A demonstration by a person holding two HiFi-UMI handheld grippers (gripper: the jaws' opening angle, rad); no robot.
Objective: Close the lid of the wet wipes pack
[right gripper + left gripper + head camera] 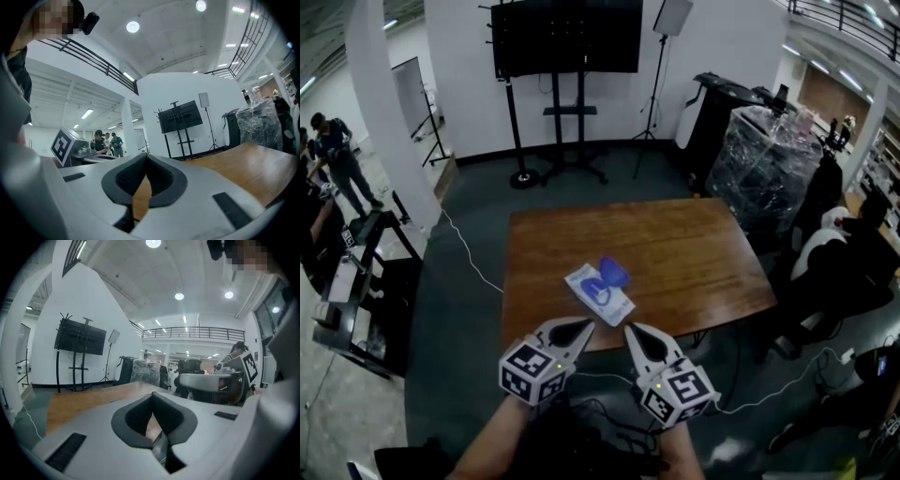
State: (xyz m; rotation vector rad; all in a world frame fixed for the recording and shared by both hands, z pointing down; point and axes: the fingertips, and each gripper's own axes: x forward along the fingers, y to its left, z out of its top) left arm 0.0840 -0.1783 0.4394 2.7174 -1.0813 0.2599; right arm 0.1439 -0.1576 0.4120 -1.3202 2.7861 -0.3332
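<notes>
Past both closed, empty jaws, only head view shows the open-lidded wipes pack (598,296).

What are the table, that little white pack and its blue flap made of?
The table looks like wood or wood veneer: warm brown with a slight sheen. The wet wipes pack seems to be soft plastic film, white with blue print. Its lid is probably rigid blue plastic, standing open, though it is too small to be sure.
</notes>
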